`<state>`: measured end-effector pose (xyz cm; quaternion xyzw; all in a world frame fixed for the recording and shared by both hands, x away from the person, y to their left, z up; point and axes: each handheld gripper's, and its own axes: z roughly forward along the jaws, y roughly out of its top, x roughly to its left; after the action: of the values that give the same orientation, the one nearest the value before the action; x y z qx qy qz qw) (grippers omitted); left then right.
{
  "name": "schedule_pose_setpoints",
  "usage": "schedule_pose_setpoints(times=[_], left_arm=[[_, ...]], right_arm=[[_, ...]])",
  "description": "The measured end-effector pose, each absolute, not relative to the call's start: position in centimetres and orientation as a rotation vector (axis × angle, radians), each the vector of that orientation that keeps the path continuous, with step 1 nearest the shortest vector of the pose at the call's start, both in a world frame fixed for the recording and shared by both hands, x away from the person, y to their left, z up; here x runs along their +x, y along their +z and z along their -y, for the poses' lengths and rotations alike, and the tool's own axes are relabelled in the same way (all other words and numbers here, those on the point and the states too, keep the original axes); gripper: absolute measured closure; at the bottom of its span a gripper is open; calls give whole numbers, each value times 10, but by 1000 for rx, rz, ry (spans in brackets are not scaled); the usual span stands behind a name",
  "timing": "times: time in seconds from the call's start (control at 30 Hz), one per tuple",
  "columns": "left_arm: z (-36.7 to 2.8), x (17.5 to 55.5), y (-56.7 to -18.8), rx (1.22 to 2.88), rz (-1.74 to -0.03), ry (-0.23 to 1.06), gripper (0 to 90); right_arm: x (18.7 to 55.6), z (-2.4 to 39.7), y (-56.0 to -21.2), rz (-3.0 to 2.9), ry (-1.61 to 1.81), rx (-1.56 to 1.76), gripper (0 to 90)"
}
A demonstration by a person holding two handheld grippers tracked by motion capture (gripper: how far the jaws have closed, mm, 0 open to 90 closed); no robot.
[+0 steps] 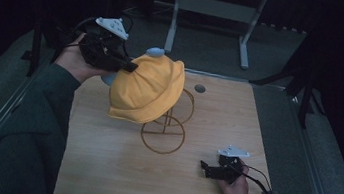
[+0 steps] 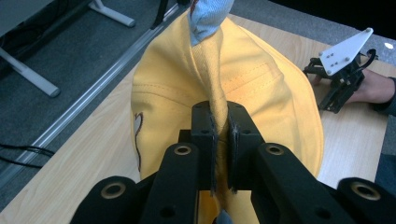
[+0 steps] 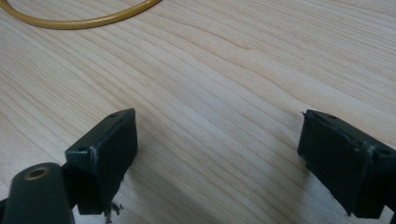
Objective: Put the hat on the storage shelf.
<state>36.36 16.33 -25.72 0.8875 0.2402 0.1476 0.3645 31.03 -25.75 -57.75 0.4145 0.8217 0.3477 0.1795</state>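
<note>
The left gripper [image 2: 219,140] is clenched on a fold of the yellow hat [image 1: 148,90], its jaws pinching the brim fabric between them. It holds the hat up at the far left of the wooden table [image 1: 100,168], draped over the top of a gold wire stand [image 1: 165,126] whose round base ring rests on the tabletop near the middle. A pale blue piece [image 1: 155,52] sticks out at the hat's far edge, beside the grasp. The right gripper [image 3: 217,158] rests low at the near right of the table, well apart from the stand; its jaws are spread wide over bare wood. The right hand [image 1: 234,187] holds it there.
</note>
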Motion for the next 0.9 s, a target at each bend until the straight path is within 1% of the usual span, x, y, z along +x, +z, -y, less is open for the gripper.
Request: schedule_pose_setpoints(times=[0.9], left_arm=[[-124, 379, -265, 2303, -590, 375, 833]], right_arm=[[310, 257, -577, -2322, 984, 1179, 118]])
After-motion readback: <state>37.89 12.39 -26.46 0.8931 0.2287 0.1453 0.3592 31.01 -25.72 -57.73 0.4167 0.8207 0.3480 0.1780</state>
